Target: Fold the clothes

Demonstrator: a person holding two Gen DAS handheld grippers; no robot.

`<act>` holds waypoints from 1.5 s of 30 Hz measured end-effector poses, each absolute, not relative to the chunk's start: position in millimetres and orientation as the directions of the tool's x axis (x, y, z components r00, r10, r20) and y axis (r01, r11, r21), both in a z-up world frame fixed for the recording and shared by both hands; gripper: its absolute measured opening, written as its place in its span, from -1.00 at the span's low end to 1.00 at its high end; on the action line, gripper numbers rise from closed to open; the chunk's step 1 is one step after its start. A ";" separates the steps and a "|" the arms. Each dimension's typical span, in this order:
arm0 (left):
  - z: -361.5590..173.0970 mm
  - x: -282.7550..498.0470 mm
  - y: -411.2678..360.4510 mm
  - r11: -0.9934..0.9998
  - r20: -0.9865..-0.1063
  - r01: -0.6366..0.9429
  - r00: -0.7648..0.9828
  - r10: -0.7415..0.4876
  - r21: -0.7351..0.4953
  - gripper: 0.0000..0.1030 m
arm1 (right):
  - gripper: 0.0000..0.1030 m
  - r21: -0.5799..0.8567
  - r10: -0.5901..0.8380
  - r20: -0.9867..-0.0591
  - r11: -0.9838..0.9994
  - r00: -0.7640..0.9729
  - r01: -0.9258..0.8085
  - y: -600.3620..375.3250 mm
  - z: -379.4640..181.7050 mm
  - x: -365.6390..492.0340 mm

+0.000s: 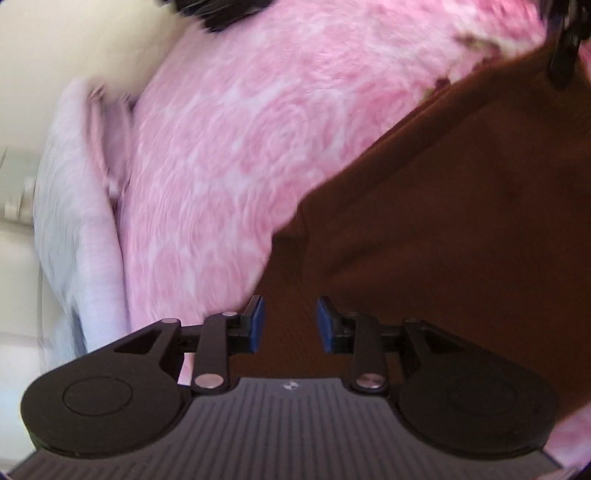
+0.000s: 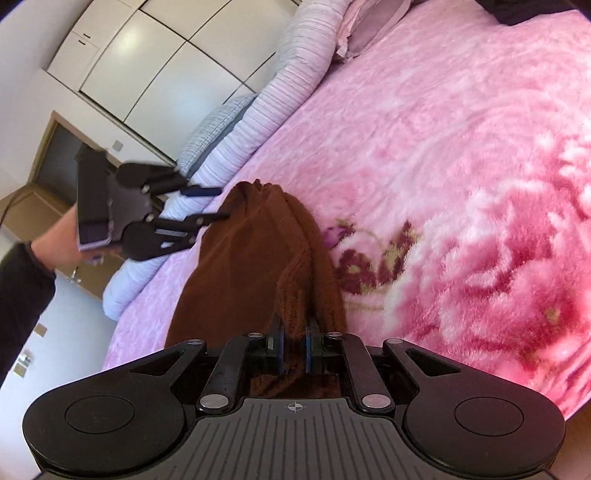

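A brown knit garment [image 2: 243,266] lies in a long bunched strip on a pink fluffy blanket [image 2: 424,155]. My right gripper [image 2: 293,349] is shut on its near end, with brown cloth squeezed between the blue pads. The left gripper [image 2: 218,203], held by a hand in a dark sleeve, hovers at the garment's far end, fingers apart. In the left wrist view the left gripper [image 1: 290,323] is open above the brown garment [image 1: 443,221], nothing between its pads. The pink blanket [image 1: 240,129] fills that view's upper left.
A lilac ribbed quilt [image 2: 266,110] and a pillow [image 2: 373,33] line the bed's far side. White wardrobe doors [image 2: 147,55] and a wooden door frame [image 2: 48,147] stand beyond. A dark item [image 2: 524,9] lies at the top right of the bed.
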State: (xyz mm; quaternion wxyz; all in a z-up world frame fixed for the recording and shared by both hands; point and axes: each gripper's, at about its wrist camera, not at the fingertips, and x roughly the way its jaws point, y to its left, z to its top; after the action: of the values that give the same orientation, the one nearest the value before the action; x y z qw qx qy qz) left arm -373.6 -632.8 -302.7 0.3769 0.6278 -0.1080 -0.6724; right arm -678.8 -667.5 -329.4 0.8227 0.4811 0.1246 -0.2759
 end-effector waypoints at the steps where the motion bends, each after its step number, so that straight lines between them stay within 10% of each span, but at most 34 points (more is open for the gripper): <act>1: -297.9 -368.1 -622.2 -0.678 -0.762 0.415 0.060 -0.644 0.606 -0.45 | -0.81 0.726 -0.334 -0.466 0.385 0.819 0.570 -666.6 -329.2 -679.7; 21: -312.4 -410.7 -402.4 -0.589 -0.730 0.699 -0.141 -0.669 0.405 -0.30 | -0.75 0.572 -0.389 -0.574 0.438 0.720 0.693 -651.9 -307.9 -692.9; 31: -332.1 -421.8 -358.3 -0.573 -0.666 0.622 -0.108 -0.738 0.534 -0.08 | -0.22 0.240 -0.402 -0.622 0.718 0.672 0.653 -585.3 -279.8 -653.4; 45: -377.6 -442.4 -364.1 -0.571 -0.572 0.261 -0.083 -0.816 0.778 -0.15 | 0.18 -0.489 -0.438 -0.683 0.869 0.584 0.080 -497.8 -329.1 -556.4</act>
State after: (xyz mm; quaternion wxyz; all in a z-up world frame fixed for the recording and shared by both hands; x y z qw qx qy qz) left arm -442.4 -364.1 -377.6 0.3894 0.5541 -0.2504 -0.6918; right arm -556.4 -497.8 -329.1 0.8654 -0.2079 0.4307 -0.1495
